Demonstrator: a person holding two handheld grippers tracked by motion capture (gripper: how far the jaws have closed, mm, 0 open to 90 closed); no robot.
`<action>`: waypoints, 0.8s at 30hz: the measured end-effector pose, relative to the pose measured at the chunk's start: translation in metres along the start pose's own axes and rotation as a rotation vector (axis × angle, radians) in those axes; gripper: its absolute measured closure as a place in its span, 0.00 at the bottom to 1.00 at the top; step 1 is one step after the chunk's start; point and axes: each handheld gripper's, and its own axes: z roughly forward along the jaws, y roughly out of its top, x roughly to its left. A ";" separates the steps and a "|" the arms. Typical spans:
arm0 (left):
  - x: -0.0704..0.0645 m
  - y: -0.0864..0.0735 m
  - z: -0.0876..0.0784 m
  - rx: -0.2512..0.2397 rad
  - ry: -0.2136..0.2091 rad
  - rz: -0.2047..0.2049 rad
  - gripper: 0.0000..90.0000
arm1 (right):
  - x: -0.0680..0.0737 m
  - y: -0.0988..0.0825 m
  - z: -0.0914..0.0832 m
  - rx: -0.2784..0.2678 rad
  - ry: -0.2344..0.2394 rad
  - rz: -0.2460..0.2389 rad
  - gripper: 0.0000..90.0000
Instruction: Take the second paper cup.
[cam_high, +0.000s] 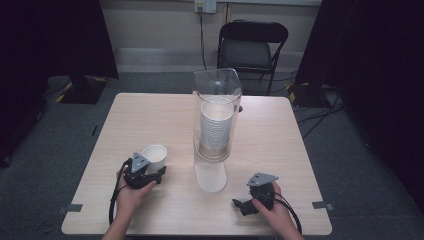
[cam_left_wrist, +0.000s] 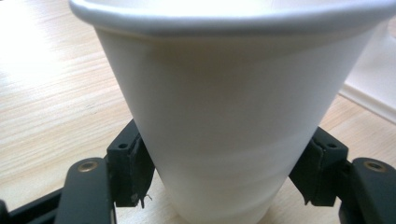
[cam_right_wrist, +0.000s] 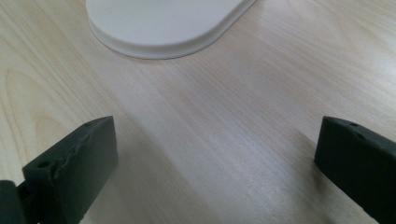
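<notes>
Worktop (cam_high: 150, 117): pale wood-grain square; grey carpet around it; tape tabs at both near edges
Left hand-held gripper (cam_high: 150, 174): near left of worktop, held in the left hand (cam_high: 131, 196); jaws set either side of a white paper cup (cam_high: 155, 157); in the left gripper view both pads touch the cup's lower wall (cam_left_wrist: 219, 140); gripping the cup
White paper cup: upright, base on the worktop, mouth up; plain white wall; no print readable
Right hand-held gripper (cam_high: 239, 204): near right, held in the right hand (cam_high: 274, 212); jaws wide apart over bare wood, nothing between them; open
Dispenser (cam_high: 216, 117): clear upright tube at worktop centre; stack of white cups (cam_high: 216, 124) inside
Dispenser base (cam_high: 210, 177): flat white rounded tongue reaching toward the person; its rounded end lies ahead of the right jaws (cam_right_wrist: 168, 25)
Background: black folding chair (cam_high: 251, 47) past the far edge; wall socket above it
Writing: none legible on any surface
</notes>
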 end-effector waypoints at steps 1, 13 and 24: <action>0.001 0.000 0.000 0.001 0.004 -0.003 0.35 | 0.000 0.000 0.000 0.000 0.000 0.000 0.00; 0.006 -0.005 0.006 0.030 0.013 -0.018 0.35 | 0.000 0.000 0.000 0.000 0.000 0.000 0.00; 0.008 -0.008 0.005 0.118 0.013 -0.012 0.26 | 0.000 0.000 0.000 0.000 0.000 0.000 0.00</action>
